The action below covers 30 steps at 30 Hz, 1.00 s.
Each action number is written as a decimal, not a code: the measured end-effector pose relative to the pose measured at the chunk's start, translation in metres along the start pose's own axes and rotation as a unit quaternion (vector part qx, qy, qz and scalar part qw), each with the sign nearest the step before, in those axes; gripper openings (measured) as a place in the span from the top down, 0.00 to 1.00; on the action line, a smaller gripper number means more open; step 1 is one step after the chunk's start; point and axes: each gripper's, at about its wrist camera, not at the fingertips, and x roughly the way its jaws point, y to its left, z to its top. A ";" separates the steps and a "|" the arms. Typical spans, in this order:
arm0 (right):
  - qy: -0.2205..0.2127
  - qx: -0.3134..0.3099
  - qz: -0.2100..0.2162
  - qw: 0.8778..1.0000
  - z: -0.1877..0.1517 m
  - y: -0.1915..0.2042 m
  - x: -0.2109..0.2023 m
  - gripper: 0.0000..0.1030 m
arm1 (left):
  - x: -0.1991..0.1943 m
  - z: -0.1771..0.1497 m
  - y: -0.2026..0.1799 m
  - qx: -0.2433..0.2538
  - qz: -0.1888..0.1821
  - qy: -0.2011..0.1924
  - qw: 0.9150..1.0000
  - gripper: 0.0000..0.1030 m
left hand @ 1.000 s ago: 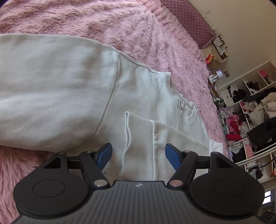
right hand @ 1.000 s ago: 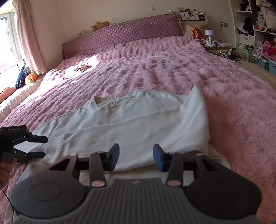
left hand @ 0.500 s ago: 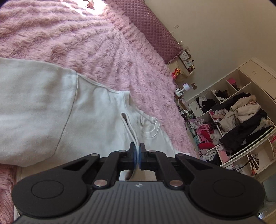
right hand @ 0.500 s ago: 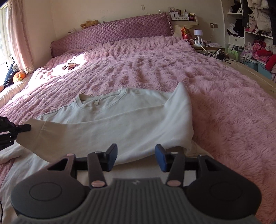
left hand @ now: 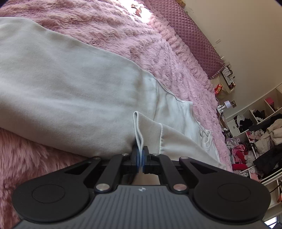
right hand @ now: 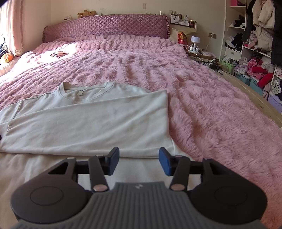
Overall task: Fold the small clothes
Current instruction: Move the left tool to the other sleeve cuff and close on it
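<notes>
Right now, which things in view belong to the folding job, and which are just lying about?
Part of the job:
white top
its sleeve cuff, pinched in the left tool
right tool, open

Just lying about:
pink blanket
teddy bear
lamp
clothes shelves

Bed: fluffy pink blanket (right hand: 202,98) covering most of the frame
Headboard: quilted purple (right hand: 105,28), upper middle, with a teddy bear (right hand: 87,13) on top
Wall: plain cream (right hand: 123,8) behind the headboard
Window: curtain (right hand: 15,26) at the upper left; sunlight patch on the blanket below
Nightstand: small lamp (right hand: 195,39), upper right
Shelves: open white units (right hand: 250,47) at the right edge, crammed with clothes
</notes>
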 end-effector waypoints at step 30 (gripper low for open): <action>-0.043 -0.071 0.191 0.978 0.058 0.192 -0.034 0.45 | -0.223 0.039 0.056 -0.019 0.152 -0.154 0.976 0.29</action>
